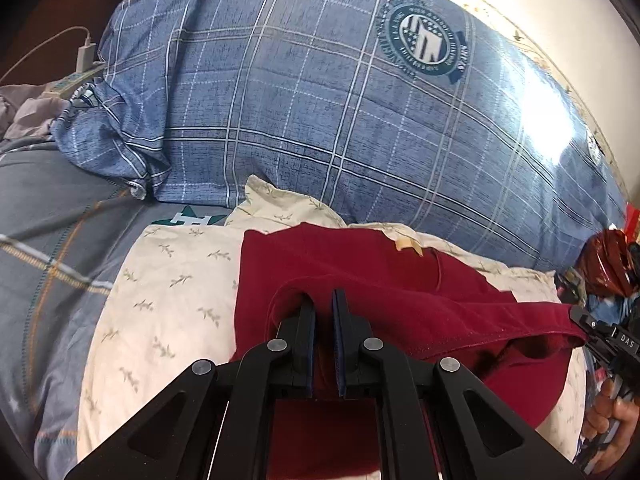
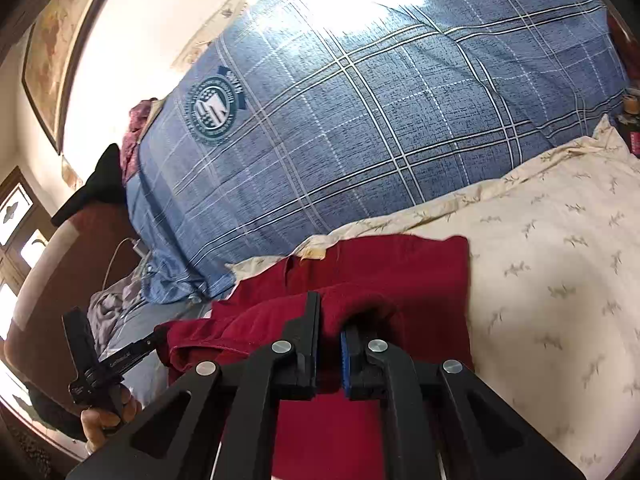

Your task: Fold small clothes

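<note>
A dark red garment lies on a cream pillow with a leaf print. Its near hem is lifted off the pillow and stretched between both grippers. My left gripper is shut on the hem's left corner, with red cloth wrapped around the finger tips. My right gripper is shut on the hem's right corner of the same red garment; cloth runs between its blue pads. The far part of the garment lies flat, with a pale label showing near its collar. The right gripper also shows at the left view's right edge.
A big blue plaid pillow with a round green crest is propped behind the cream pillow. Grey-blue bedding lies left. A white charger and cable sit at far left. A hand holds the left gripper's handle.
</note>
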Demonstrator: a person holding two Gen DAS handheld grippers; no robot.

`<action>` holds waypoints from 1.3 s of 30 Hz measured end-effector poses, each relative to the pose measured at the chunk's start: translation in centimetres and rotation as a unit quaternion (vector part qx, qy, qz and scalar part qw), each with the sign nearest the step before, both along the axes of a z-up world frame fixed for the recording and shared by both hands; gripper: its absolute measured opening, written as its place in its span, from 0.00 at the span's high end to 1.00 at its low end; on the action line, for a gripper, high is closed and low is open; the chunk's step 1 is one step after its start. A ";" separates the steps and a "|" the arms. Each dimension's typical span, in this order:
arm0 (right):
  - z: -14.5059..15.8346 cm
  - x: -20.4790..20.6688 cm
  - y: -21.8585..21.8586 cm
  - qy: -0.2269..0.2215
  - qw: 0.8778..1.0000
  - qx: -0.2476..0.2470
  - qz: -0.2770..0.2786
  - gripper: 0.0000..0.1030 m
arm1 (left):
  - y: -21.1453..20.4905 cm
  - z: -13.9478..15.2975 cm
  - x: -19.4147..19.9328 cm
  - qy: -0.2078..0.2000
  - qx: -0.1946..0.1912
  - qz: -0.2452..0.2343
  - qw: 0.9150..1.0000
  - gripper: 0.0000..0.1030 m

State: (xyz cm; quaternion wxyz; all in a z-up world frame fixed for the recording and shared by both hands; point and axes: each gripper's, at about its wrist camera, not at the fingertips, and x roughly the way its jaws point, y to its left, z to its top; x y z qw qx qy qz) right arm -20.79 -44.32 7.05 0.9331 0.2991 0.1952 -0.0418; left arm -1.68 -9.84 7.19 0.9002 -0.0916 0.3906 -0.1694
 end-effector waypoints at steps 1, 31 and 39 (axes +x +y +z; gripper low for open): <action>-0.2 0.7 -0.4 0.003 1.000 0.001 -0.002 0.93 | -0.2 -0.3 0.7 0.003 0.000 0.002 1.000 0.94; 0.0 5.6 -4.6 0.003 0.998 -0.046 -0.030 0.43 | 1.0 -2.7 7.8 0.015 -0.011 0.015 1.000 0.31; -2.3 13.0 -3.7 0.117 0.985 -0.122 0.018 0.32 | 2.1 -4.2 4.5 0.060 0.012 0.005 0.998 0.31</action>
